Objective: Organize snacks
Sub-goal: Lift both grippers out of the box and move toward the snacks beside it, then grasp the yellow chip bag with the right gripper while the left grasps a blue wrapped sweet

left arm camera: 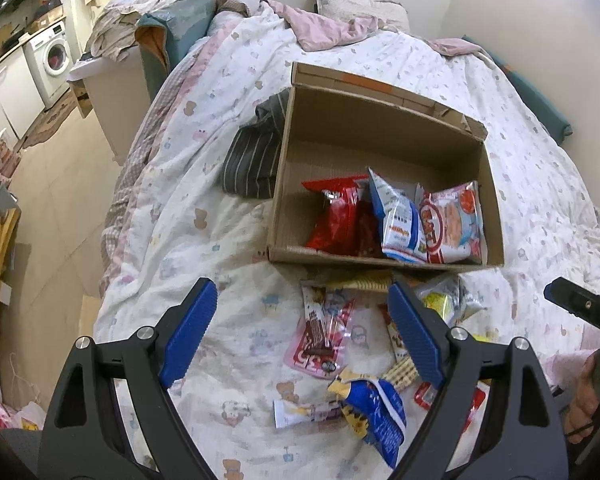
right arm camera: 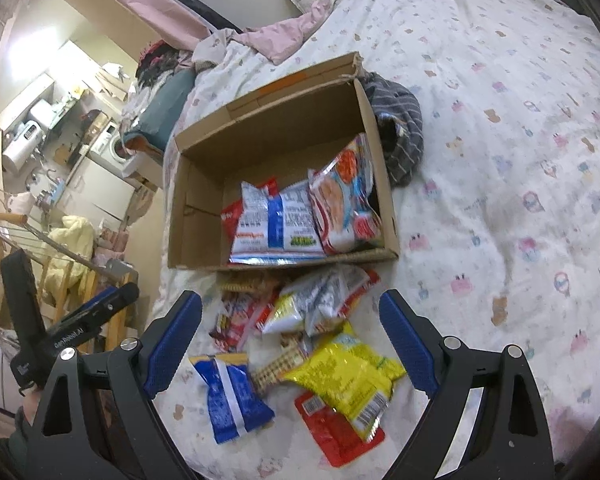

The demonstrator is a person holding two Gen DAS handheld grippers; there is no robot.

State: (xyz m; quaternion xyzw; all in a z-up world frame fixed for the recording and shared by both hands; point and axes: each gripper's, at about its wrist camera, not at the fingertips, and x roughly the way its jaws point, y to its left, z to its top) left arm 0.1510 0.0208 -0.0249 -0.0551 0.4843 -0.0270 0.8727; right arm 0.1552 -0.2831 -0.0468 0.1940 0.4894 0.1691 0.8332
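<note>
Both grippers spread wide, holding nothing. Left gripper [left arm camera: 302, 334] hovers over a pink wafer packet [left arm camera: 318, 340] lying straight ahead between its jaws, long axis toward the cardboard box [left arm camera: 384, 258]. Right gripper [right arm camera: 290, 344] sits above the yellow bag [right arm camera: 350, 376] and blue packet [right arm camera: 230, 396]; likely either arm can reach. Loose snacks pile at the box's near wall; three bags already inside. Surface: soft printed quilt [right arm camera: 500, 160] on a bed, cluttered room.

left gripper [left arm camera: 302, 312]: black frame, ribbed blue pads, silver screws | right gripper [right arm camera: 290, 322]: same | bare-skinned hand [left arm camera: 590, 396]
</note>
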